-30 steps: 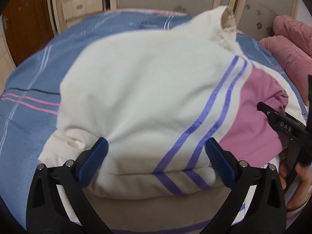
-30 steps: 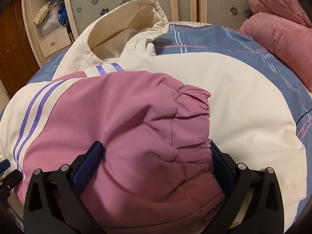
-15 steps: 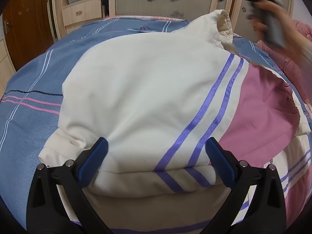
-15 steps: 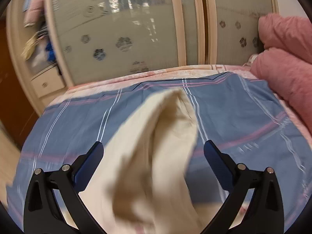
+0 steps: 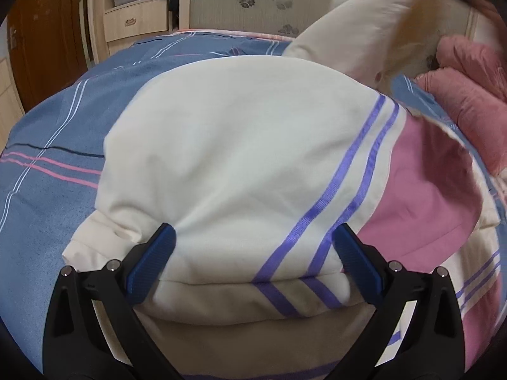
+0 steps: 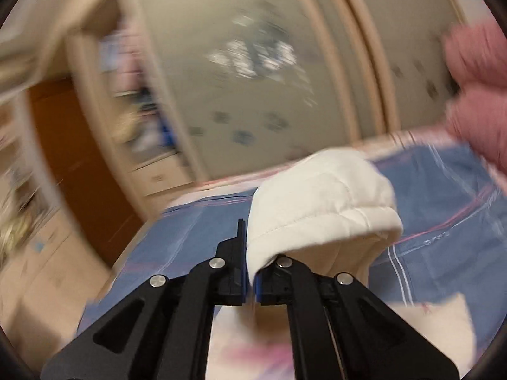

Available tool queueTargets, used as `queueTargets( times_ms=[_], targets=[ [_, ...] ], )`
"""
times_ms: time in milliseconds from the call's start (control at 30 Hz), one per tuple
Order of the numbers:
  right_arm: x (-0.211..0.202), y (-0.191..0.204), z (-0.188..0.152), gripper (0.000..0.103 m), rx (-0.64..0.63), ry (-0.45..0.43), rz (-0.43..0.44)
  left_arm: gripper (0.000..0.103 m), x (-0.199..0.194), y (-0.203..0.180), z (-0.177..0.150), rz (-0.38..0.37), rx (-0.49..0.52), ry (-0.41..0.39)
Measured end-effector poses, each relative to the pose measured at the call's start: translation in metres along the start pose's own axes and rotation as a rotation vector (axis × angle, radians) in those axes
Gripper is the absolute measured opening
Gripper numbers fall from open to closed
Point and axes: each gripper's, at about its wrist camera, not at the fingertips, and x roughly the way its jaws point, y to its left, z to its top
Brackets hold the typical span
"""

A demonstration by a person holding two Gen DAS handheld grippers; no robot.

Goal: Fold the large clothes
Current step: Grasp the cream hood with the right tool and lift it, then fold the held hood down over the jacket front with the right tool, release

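Observation:
A cream padded jacket (image 5: pixel 240 158) with purple stripes and a pink sleeve (image 5: pixel 424 196) lies partly folded on the bed. My left gripper (image 5: pixel 253 259) is open, its blue pads (image 5: pixel 152 259) on either side of the folded near edge. My right gripper (image 6: pixel 250 269) is shut on the jacket's cream hood (image 6: pixel 320 202) and holds it lifted above the bed. The lifted hood also shows at the top right of the left wrist view (image 5: pixel 374 22). The right wrist view is blurred by motion.
The bed has a blue striped cover (image 5: pixel 60 145). Pink pillows or bedding (image 5: pixel 465 101) lie at the right side. A wardrobe with patterned sliding doors (image 5: pixel 240 3) and a wooden drawer unit (image 5: pixel 136 22) stand beyond the bed.
My right gripper left the pink sleeve, moved to the far end, closed on the hood and lifted it. My left gripper has stayed open at the near edge.

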Motion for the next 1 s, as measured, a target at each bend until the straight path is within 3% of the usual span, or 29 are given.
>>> queueTargets(
  times_ms=[67,100,200,267,300,333,367,400,433,467,500,567,667,767,833,900,933,967,1000],
  targets=[
    [-0.059,0.020,-0.049,0.004,-0.072,0.010,0.038,0.101,-0.004,0.005,0.001,-0.004,-0.018,-0.006],
    [-0.083,0.026,-0.091,0.005,-0.066,0.058,0.064,0.101,-0.005,0.006,0.001,-0.003,-0.023,-0.007],
    [-0.091,0.020,-0.200,0.012,-0.007,0.316,0.081,0.101,-0.006,0.007,-0.001,0.005,-0.029,-0.010],
    [-0.079,-0.002,-0.253,0.013,0.117,0.503,0.075,0.101,-0.004,0.006,-0.002,0.019,-0.026,-0.008],
    [-0.075,-0.019,-0.283,0.014,0.262,0.634,0.092,0.101,-0.002,0.005,-0.002,0.028,-0.019,-0.010],
    [-0.080,-0.028,-0.295,0.014,0.329,0.651,0.112,0.101,-0.002,0.003,-0.004,0.039,-0.009,-0.014],
    [-0.096,-0.031,-0.299,0.018,0.336,0.614,0.132,0.101,-0.002,0.001,-0.004,0.054,0.005,-0.018],
    [-0.105,-0.029,-0.297,0.031,0.291,0.605,0.118,0.101,0.000,-0.001,-0.004,0.063,0.010,-0.019],
    [-0.117,-0.022,-0.292,0.047,0.214,0.595,0.086,0.101,0.000,-0.002,-0.004,0.069,0.013,-0.021],
    [-0.129,-0.014,-0.285,0.082,0.123,0.567,0.029,0.101,0.002,-0.001,-0.003,0.073,0.012,-0.021],
    [-0.140,-0.009,-0.279,0.091,0.061,0.525,-0.012,0.101,0.002,0.000,-0.003,0.075,0.009,-0.020],
    [-0.159,0.005,-0.250,0.091,-0.114,0.380,-0.117,0.101,0.004,0.000,-0.001,0.078,0.006,-0.019],
    [-0.155,0.003,-0.211,0.102,-0.203,0.242,-0.289,0.101,0.005,0.000,0.000,0.083,0.009,-0.022],
    [-0.134,-0.027,-0.179,0.102,-0.168,0.182,-0.360,0.101,0.005,0.000,-0.001,0.083,0.009,-0.022],
    [-0.115,-0.046,-0.166,0.102,-0.070,0.175,-0.320,0.101,0.004,-0.002,-0.002,0.083,0.009,-0.022],
    [-0.094,-0.065,-0.162,0.099,0.053,0.223,-0.257,0.101,0.005,-0.003,-0.002,0.082,0.008,-0.019],
    [-0.083,-0.069,-0.161,0.092,0.088,0.252,-0.244,0.101,0.005,-0.003,-0.003,0.080,0.007,-0.018],
    [-0.075,-0.071,-0.162,0.065,0.110,0.279,-0.236,0.101,0.005,-0.003,-0.003,0.078,0.005,-0.017],
    [-0.070,-0.072,-0.160,0.032,0.122,0.314,-0.231,0.101,0.005,-0.003,-0.003,0.077,0.004,-0.016]
  ],
)
